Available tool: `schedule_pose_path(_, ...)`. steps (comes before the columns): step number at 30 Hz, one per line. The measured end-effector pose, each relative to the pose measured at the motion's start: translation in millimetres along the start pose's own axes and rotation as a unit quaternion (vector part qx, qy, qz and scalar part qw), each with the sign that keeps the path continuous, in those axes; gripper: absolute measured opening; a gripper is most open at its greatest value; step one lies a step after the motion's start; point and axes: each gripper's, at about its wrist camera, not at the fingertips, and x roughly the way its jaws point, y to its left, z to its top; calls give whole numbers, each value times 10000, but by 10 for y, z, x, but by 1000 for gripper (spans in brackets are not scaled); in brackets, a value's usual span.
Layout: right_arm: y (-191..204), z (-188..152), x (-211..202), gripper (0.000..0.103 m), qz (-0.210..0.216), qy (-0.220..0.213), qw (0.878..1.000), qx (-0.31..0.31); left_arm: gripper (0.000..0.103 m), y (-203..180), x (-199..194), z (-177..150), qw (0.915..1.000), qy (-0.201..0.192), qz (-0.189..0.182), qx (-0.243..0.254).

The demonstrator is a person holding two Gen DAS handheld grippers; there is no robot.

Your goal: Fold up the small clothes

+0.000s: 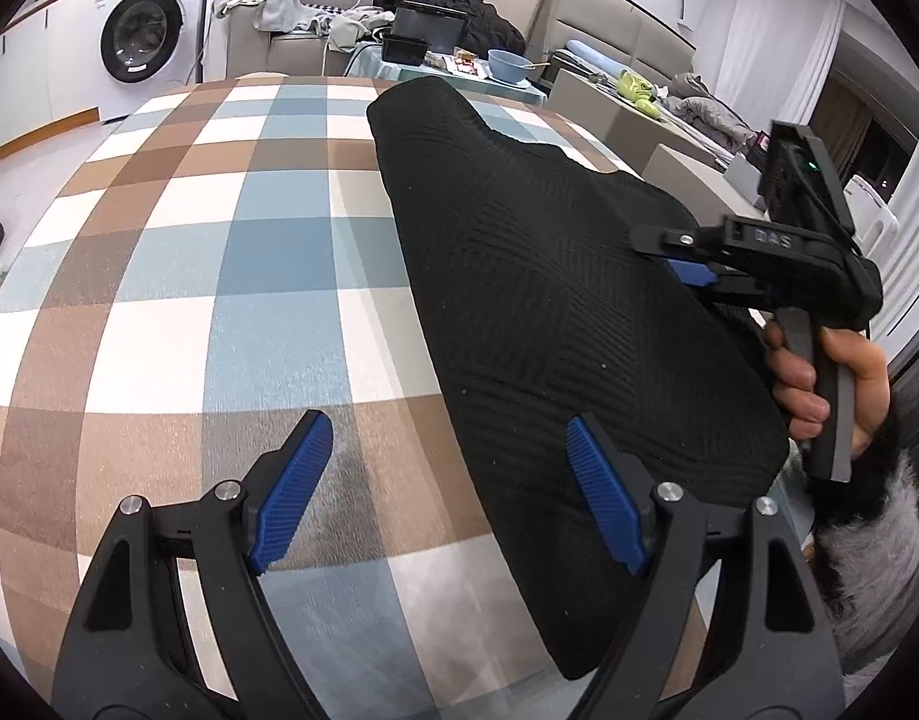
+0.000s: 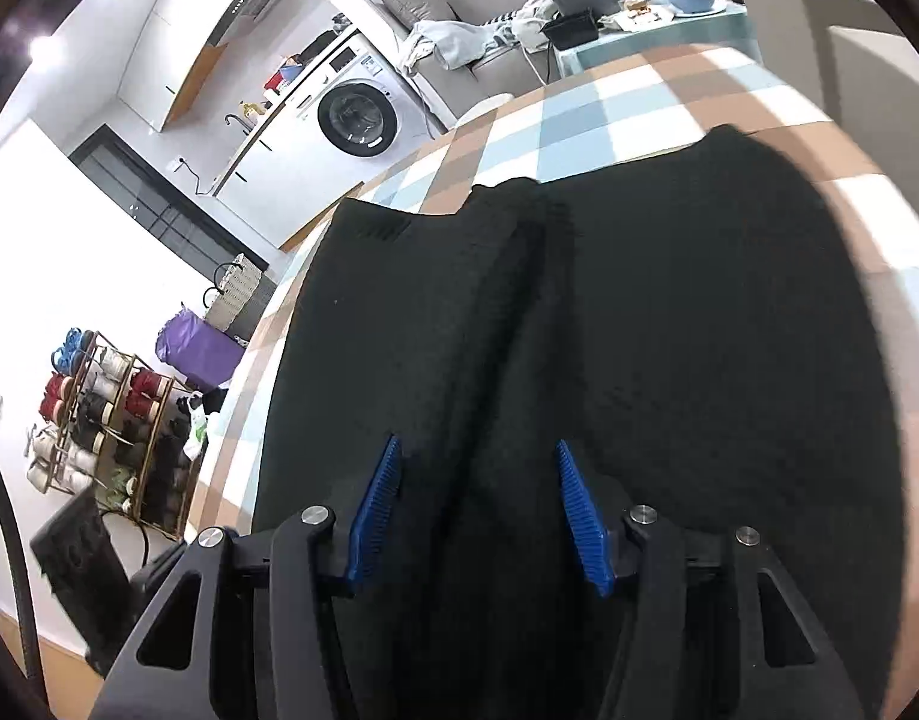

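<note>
A black knitted garment (image 1: 555, 300) lies folded lengthwise on the checked tablecloth (image 1: 207, 252). My left gripper (image 1: 450, 480) is open, hovering at the garment's near left edge, with its right finger over the cloth and its left finger over bare tablecloth. My right gripper (image 1: 669, 252) reaches in from the right, low over the garment's right side. In the right wrist view the right gripper (image 2: 477, 492) is open just above the black garment (image 2: 669, 330), with a lengthwise fold ridge running between its fingers. Neither gripper holds anything.
The table's checked cloth (image 2: 579, 114) extends past the garment. Behind are a washing machine (image 1: 147, 30), a sofa with clothes (image 1: 267, 0), and a small side table with a blue bowl (image 1: 510, 66). A shoe rack (image 2: 111, 420) stands on the floor left of the table.
</note>
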Motion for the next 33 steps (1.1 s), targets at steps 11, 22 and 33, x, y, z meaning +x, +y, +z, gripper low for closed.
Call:
schedule_pose_path(11,268,60,-566,12,-1040,-874,9863,-938,78,-28,71,44,10000,49,-52,30)
schedule_pose_path(22,-227,-381,-543,50,-256,153,9993,-227,78,-282,11,-167,9990,154,-234,345)
schedule_pose_path(33,-13,-791,-774,7,-660,-555,9951,-479,78,-539,-42,-370,9965,233,-202,777)
